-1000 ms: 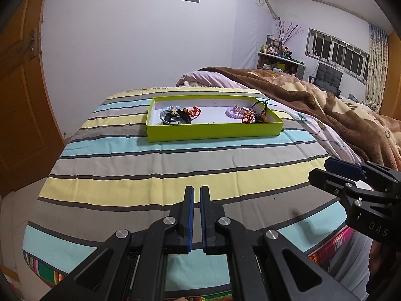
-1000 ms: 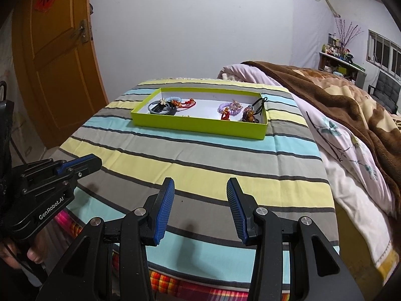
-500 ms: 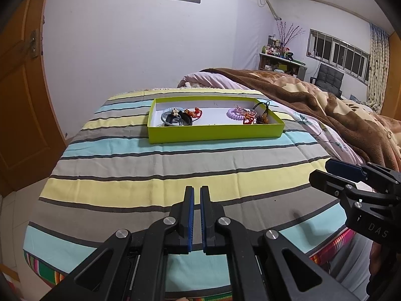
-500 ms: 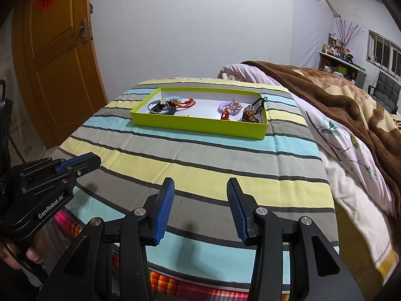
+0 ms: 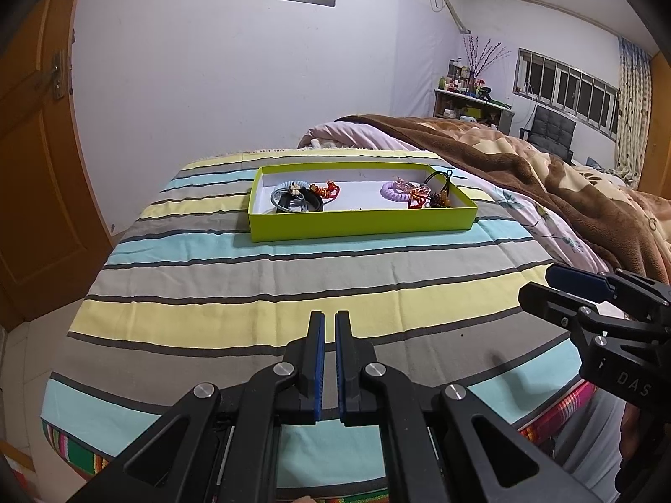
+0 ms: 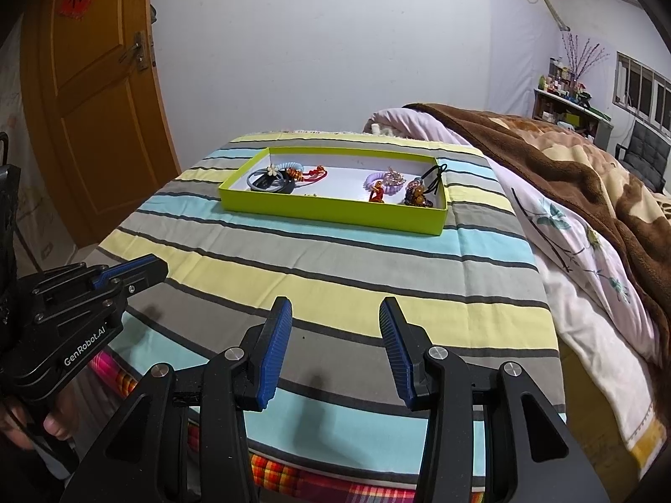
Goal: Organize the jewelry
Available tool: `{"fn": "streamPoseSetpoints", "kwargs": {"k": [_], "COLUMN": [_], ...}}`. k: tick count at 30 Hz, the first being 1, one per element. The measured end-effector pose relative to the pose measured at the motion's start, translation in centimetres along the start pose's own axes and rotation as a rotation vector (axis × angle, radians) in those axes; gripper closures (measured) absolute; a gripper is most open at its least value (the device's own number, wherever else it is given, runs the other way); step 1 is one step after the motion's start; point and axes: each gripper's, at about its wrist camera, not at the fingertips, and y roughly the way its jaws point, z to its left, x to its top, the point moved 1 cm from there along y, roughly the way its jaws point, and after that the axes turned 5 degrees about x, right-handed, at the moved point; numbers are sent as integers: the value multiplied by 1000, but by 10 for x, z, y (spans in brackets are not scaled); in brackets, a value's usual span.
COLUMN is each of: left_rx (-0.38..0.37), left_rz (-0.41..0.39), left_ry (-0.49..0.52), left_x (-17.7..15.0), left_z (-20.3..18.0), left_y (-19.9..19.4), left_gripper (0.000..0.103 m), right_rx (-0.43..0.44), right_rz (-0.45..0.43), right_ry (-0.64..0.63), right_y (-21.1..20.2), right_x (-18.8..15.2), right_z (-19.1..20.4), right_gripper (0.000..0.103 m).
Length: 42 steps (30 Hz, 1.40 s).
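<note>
A shallow lime-green box (image 5: 360, 226) (image 6: 335, 209) rests on a striped cloth at the far side. Its left end holds a heap of grey and black hair ties (image 5: 295, 201) (image 6: 270, 180) and a red cord piece (image 5: 327, 188). At its right end lie a purple coil tie (image 5: 392, 190) (image 6: 381, 180), a red charm (image 6: 377, 195) and dark beaded cords (image 5: 440, 197) (image 6: 419, 193). My left gripper (image 5: 329, 322) is shut and empty, hovering over the near stripes. My right gripper (image 6: 335, 310) stands open with nothing between its fingers, also well short of the box.
The striped cloth (image 5: 293, 276) covers a raised surface with a drop at its near edge. A brown blanket (image 5: 566, 193) and floral bedding lie to the right. A wooden door (image 6: 96, 96) stands at the left. A hand (image 6: 37, 419) grips the left tool's handle.
</note>
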Motion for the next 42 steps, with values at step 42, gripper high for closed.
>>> {"fn": "streamPoseSetpoints", "kwargs": {"k": [42], "left_rx": [2], "left_rz": [-29], "left_ry": [-6], "left_x": [-6], "left_z": [-4], "left_y": [5], "left_gripper": [100], "right_rx": [-3], "right_rz": [-38], "right_ry": [-4], "right_y": [-4], "right_x": [-8], "right_z": [-1], "right_gripper": [59]}}
